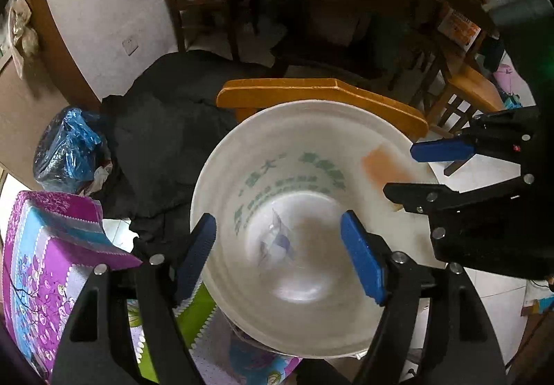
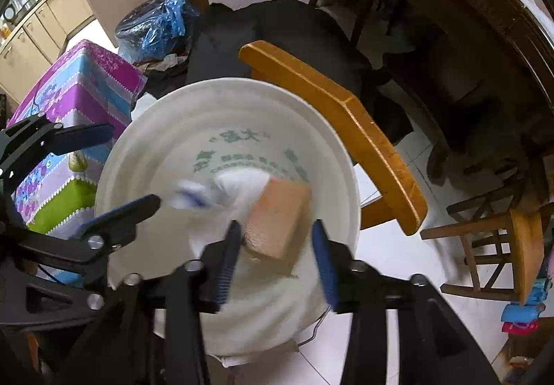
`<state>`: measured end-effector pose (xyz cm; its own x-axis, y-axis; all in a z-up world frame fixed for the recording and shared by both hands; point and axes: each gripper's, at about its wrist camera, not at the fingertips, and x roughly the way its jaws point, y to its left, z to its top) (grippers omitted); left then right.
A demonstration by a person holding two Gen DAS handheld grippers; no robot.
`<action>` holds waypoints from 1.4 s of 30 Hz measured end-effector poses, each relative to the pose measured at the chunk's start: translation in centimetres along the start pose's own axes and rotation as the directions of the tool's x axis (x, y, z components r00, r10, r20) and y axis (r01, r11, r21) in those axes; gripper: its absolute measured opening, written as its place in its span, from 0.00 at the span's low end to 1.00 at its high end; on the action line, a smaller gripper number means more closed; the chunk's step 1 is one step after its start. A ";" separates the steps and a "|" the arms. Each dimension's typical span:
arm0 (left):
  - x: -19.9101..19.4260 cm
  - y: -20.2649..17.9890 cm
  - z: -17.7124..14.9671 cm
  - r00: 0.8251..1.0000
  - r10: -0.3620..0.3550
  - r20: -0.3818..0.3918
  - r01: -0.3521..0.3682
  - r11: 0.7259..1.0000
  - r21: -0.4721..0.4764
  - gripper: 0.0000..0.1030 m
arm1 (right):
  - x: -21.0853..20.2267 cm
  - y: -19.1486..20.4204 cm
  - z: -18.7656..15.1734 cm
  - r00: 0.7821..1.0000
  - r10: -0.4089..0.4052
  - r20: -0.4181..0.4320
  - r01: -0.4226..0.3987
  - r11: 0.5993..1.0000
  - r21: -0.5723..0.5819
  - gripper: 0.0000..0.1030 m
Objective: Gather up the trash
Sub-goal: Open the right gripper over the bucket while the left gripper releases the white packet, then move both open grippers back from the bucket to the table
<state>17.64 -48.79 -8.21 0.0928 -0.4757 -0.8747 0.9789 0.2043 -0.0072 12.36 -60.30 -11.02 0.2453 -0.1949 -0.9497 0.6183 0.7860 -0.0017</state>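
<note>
Both grippers, left and right, hang with jaws released over the bucket, so wrapper and box drop inside.

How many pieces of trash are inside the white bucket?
2: an orange-brown block below the right jaws, and a blurred white-and-blue wrapper left of it. The white bucket may hide more beneath them.

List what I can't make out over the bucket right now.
- Right wrist view: white-and-blue scrap is motion-blurred, its kind unreadable.
- Both views: green lettering on the bucket wall is too blurred to read.
- Left wrist view: orange block is a faint smear.
</note>
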 end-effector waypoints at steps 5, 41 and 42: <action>-0.2 0.6 -0.3 1.000 0.016 0.006 -0.016 1.000 -0.010 0.69 | 0.1 -0.5 -0.4 1.000 0.002 0.006 -0.002 1.000 0.009 0.47; -6.6 -3.0 -5.3 0.919 0.228 0.320 -0.220 0.973 -0.062 0.69 | -4.8 1.8 -7.0 0.962 0.019 0.273 -0.061 0.987 0.147 0.47; -6.8 -3.0 -5.5 0.918 0.234 0.321 -0.222 0.972 -0.074 0.69 | -5.0 2.2 -7.1 0.959 0.020 0.282 -0.062 0.988 0.140 0.47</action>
<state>13.12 -41.46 -4.87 0.3725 -0.6632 -0.6492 0.9177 0.3676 0.1510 7.20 -53.45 -8.53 0.4580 -0.3369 -0.8226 0.7006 0.7064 0.1008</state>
